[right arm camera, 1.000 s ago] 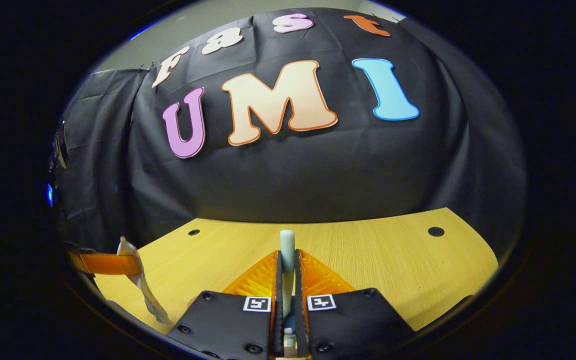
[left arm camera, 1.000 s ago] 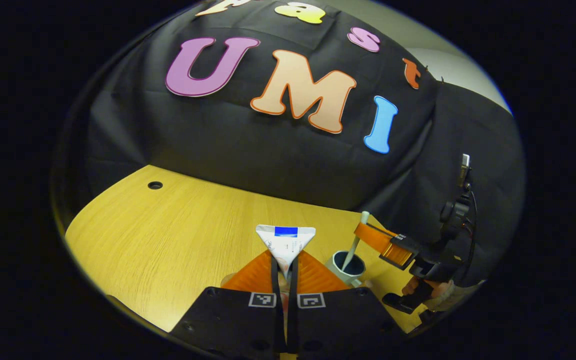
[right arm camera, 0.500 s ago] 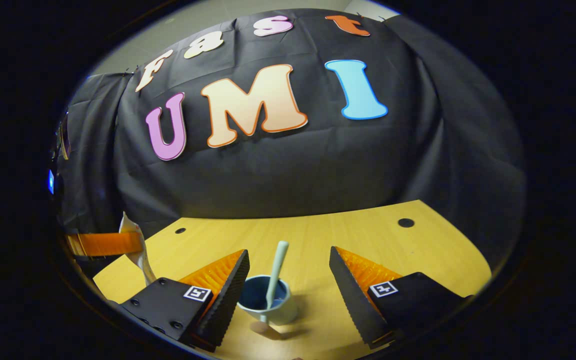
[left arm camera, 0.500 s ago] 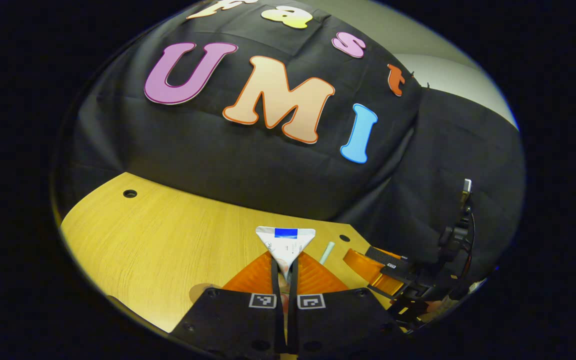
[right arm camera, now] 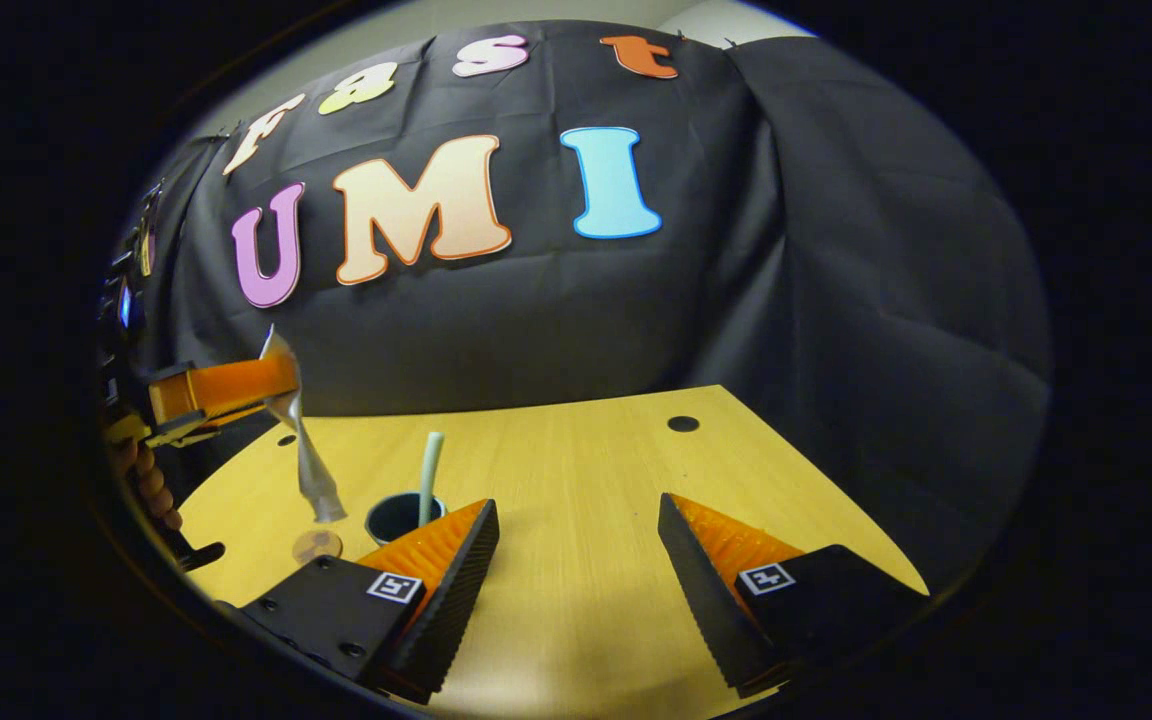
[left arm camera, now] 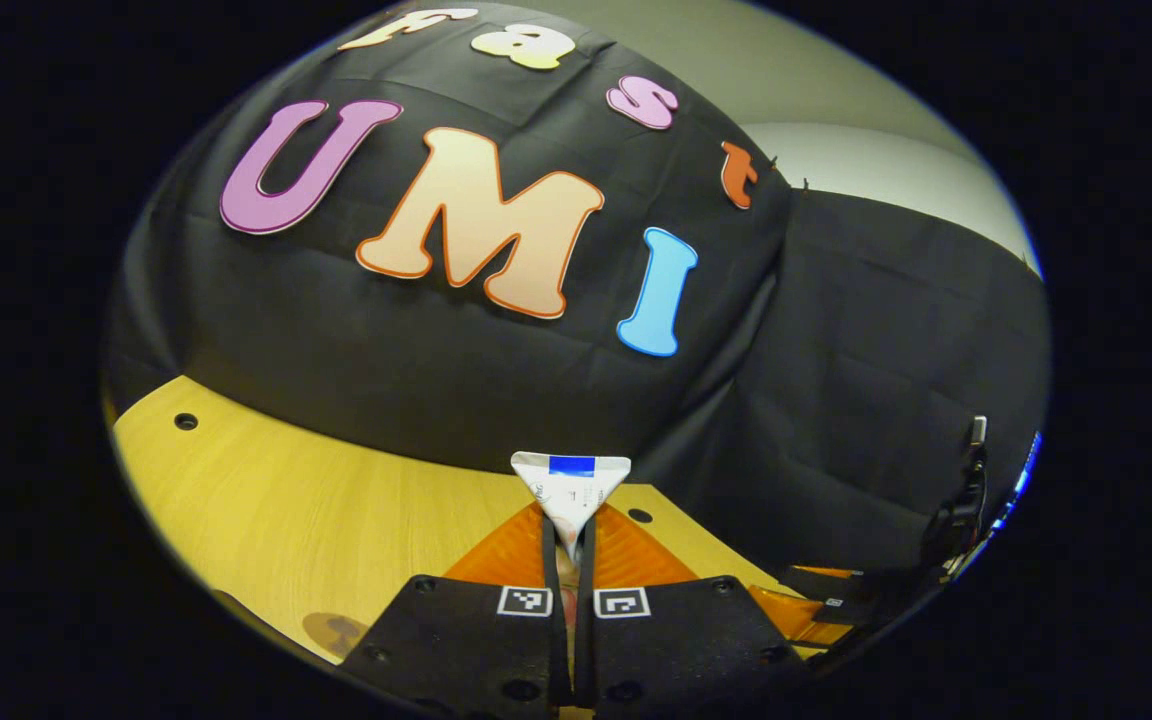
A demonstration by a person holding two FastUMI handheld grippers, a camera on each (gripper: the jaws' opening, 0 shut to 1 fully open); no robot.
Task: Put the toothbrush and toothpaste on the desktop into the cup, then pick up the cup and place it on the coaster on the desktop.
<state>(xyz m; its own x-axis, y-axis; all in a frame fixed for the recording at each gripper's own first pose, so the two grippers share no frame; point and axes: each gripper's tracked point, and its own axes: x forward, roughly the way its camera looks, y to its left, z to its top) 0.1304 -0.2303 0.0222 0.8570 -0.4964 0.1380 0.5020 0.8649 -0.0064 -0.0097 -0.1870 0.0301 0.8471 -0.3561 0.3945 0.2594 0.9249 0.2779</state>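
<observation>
The toothbrush (right arm camera: pixel 429 462) stands in the cup (right arm camera: pixel 398 517), its handle sticking up above the rim, so the first item is in. The toothpaste (left arm camera: pixel 571 492) is not yet in: it is held in the air by the left gripper (left arm camera: pixel 570 545), whose fingers press on the tube from both sides, with the flat crimped end pointing forward past the tips. In the right gripper view the same tube (right arm camera: pixel 302 440) hangs down from that gripper (right arm camera: pixel 236 390), near the cup and a little to one side of it, its lower end above the desk (right arm camera: pixel 586 480) rather than over the opening, as far as the angle allows me to judge. A small round disc (right arm camera: pixel 317 545) lies on the desk just beside the cup; it is probably the coaster, though it is small and dim here.

The right gripper (right arm camera: pixel 576 575) is spread wide and holds nothing, with bare desk between its fingers and the cup off beside its left finger.

Still to do: drop the toothpaste into the cup, then lift the cup and set it on the coaster.
</observation>
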